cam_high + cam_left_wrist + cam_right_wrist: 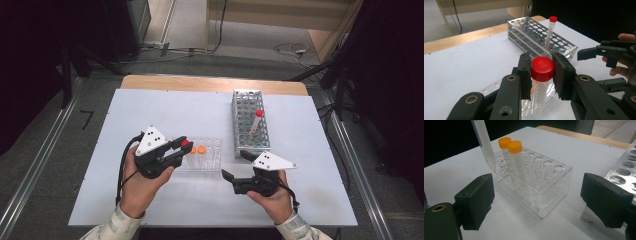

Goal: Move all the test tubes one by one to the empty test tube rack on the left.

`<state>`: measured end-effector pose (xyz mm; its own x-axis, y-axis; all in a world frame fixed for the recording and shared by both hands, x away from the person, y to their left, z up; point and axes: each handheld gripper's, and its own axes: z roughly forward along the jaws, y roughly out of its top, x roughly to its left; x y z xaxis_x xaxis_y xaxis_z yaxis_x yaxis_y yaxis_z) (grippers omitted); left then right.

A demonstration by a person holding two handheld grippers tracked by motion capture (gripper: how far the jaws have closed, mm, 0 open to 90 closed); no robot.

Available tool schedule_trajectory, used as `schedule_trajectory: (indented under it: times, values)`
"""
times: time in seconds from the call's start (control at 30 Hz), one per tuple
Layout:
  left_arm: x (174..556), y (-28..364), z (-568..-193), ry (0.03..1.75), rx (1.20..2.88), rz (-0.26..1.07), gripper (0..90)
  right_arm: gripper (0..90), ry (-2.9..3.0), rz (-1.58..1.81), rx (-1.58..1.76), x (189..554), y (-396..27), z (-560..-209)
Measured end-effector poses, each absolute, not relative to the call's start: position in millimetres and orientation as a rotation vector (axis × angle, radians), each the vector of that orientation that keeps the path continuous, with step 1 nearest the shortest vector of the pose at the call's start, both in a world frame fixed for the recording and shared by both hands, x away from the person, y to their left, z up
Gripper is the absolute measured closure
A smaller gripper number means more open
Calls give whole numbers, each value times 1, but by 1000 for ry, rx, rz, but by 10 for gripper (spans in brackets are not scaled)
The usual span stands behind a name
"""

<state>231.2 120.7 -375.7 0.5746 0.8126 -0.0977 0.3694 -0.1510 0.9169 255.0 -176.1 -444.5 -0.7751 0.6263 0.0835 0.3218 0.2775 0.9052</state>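
So the left gripper [541, 72] has its jaws clamped on the red screw cap of a clear plastic tube [539, 87], one pad on each side of the cap. The tube hangs upright with its lower end over the near-left part of the clear acrylic rack [554, 192]; in the right gripper view its pointed tip [491, 161] sits just above the rack's far corner holes, so it looks lifted out, not seated. In the high view that gripper [181, 150] is over the left end of the acrylic rack [212, 155], near the middle of the white table [150, 105].

The right gripper [236, 165] has its jaws spread wide with nothing between them. It sits low over the table just right of the acrylic rack and just near of the metal rack [245, 107], pointing left toward the tubes.

Two orange-capped tubes [515, 162] stand side by side in the acrylic rack, right next to where the red-capped one hangs. The other holes I can see in it look empty.

Over on the right, the perforated metal rack runs away toward the far edge, and one thin tube with a small red cap [256, 122] leans in it, tilted a bit.
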Motion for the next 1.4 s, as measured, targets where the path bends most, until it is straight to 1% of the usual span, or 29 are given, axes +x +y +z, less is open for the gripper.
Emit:
schedule_trajectory:
  times: [0.47, 1.4]
  values:
    - [240, 125, -375, 1006, 1724, 642, 707, 113, 2260, 1493, 883, 256, -176, -446]
    - [252, 118, -407, 1061, 1787, 593, 694, 122, 2264, 1476, 894, 257, -177, -448]
